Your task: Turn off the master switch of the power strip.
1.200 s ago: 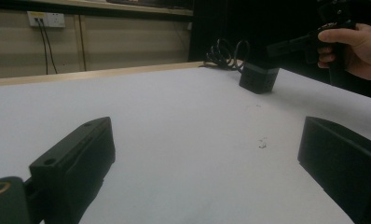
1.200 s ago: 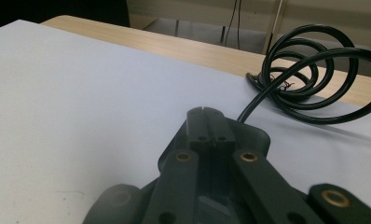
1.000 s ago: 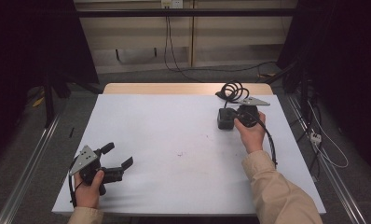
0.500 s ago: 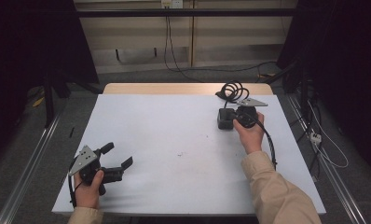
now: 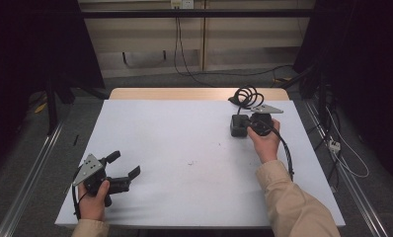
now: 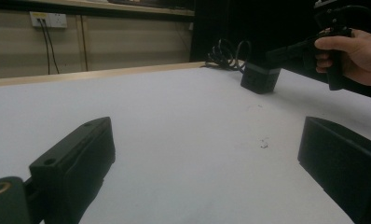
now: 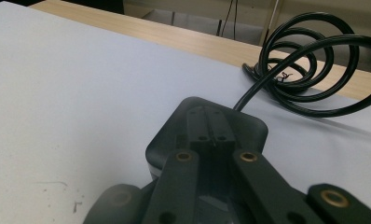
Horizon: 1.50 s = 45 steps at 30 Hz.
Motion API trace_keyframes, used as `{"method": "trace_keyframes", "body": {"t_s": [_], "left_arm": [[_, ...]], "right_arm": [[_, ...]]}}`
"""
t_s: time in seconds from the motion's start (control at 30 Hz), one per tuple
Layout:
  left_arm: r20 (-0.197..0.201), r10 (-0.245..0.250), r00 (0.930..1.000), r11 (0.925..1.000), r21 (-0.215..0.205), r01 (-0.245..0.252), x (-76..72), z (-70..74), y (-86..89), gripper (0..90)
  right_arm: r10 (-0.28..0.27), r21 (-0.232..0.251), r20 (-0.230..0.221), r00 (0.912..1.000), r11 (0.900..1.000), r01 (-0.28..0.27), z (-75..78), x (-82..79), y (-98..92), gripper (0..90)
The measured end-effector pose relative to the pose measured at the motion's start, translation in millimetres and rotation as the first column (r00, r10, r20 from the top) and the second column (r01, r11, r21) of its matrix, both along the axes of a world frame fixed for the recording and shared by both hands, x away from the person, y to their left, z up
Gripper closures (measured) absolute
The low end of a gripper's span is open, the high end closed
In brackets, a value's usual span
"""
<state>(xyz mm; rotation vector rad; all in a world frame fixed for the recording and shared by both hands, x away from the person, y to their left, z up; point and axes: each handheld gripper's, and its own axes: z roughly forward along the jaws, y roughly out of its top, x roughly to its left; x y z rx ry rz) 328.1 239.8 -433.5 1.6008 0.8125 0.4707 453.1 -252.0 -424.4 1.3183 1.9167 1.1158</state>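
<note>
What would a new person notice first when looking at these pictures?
Most striking is the small black box near the far right of the white table, with its black cable coiled behind it at the table's edge. The right gripper rests closed on top of that box. At the near left corner, the left gripper is held with its fingers wide apart and nothing between them.

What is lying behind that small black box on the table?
Behind the black box lies a coiled black cable, partly on the bare wooden strip at the table's far edge. It runs to the box; its joint is hidden behind the box's top.
</note>
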Motion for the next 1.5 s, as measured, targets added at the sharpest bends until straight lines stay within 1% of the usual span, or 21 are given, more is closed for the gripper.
{"method": "trace_keyframes", "body": {"t_s": [0.43,0.7,0.87,0.93,1.03,1.23,1.4,1.5], "left_arm": [[0.001,0.002,1.0,1.0,0.0,-0.002,-0.3,0.1,0.9,3.5],[0.003,-0.002,1.0,1.0,0.004,0.002,-0.5,0.2,0.5,3.5],[0.003,0.0,1.0,1.0,-0.001,0.0,-1.1,0.6,0.0,3.5],[0.006,-0.003,1.0,1.0,0.002,0.003,-1.1,0.7,0.4,3.5],[0.006,-0.001,1.0,1.0,-0.001,0.001,-1.3,0.8,0.6,3.5],[0.005,0.0,1.0,1.0,-0.003,0.001,-1.4,0.9,0.8,3.5],[0.005,0.002,1.0,1.0,-0.002,-0.002,-1.9,1.0,0.5,3.5],[0.007,0.002,1.0,1.0,-0.002,-0.002,-2.1,1.1,0.9,3.5]], "right_arm": [[0.003,-0.01,-0.004,1.0,1.0,-0.003,-2.6,0.1,-0.2,90.0],[0.011,-0.006,-0.005,0.9999,1.0,-0.011,-2.9,0.3,-1.2,90.0],[0.019,-0.013,0.005,0.9998,1.0,-0.019,-4.0,-0.7,-1.2,90.0],[0.014,0.0,0.003,0.9999,1.0,-0.014,-4.3,-0.7,-2.0,90.0],[0.018,-0.01,0.003,0.9998,1.0,-0.018,-3.9,-0.6,-1.5,90.0],[0.015,-0.001,0.002,0.9999,1.0,-0.015,-4.5,-0.6,-2.0,90.0],[0.014,-0.01,0.007,0.9999,1.0,-0.014,-4.7,-1.1,-1.1,90.0],[0.008,0.008,0.013,0.9999,1.0,-0.008,-6.1,-1.8,-1.9,90.0]]}}
